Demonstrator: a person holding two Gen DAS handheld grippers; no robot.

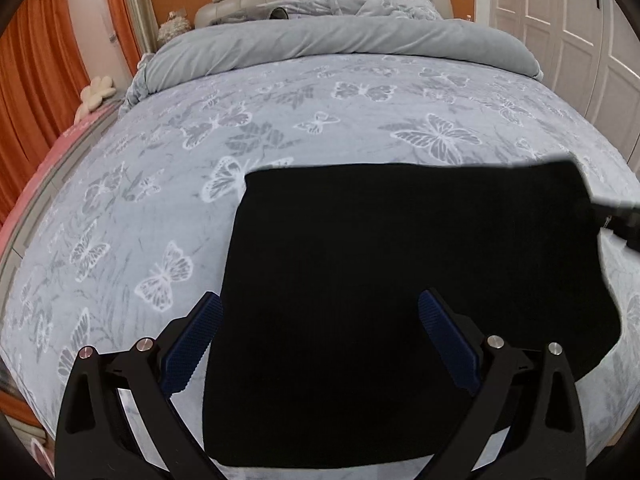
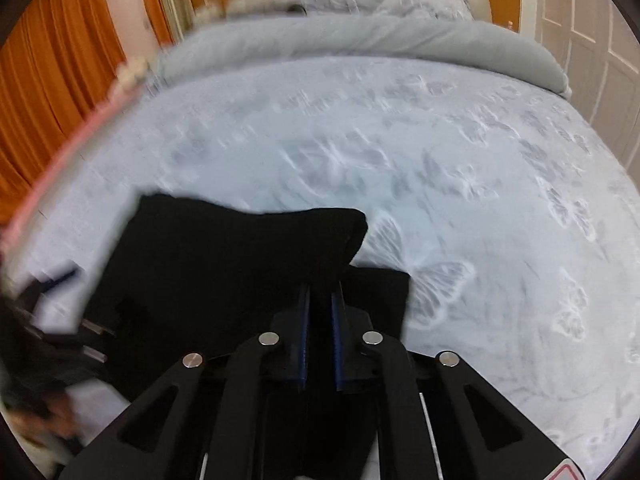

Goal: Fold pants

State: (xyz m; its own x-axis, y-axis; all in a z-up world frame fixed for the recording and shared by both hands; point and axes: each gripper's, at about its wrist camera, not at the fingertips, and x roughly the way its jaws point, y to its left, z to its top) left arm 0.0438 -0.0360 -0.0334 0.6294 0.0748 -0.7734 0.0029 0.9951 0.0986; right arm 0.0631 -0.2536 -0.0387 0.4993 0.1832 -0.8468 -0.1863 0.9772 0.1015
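Black pants [image 1: 400,280] lie folded into a rough rectangle on the bed near its front edge. My left gripper [image 1: 320,304] is open, its blue-padded fingers [image 1: 200,340] spread over the near left part of the pants. In the right wrist view, which is blurred by motion, my right gripper [image 2: 320,296] is shut on the right edge of the pants [image 2: 240,272] and lifts a fold of black cloth off the bed. The right gripper also shows at the right edge of the left wrist view [image 1: 620,216]. The left gripper shows at the left of the right wrist view [image 2: 48,320].
The bed [image 1: 200,200] has a pale blue-grey cover with a butterfly print. A rolled grey duvet [image 1: 340,44] and pillows lie at the headboard. Orange curtains [image 1: 36,80] hang at the left and white wardrobe doors [image 1: 580,40] stand at the right.
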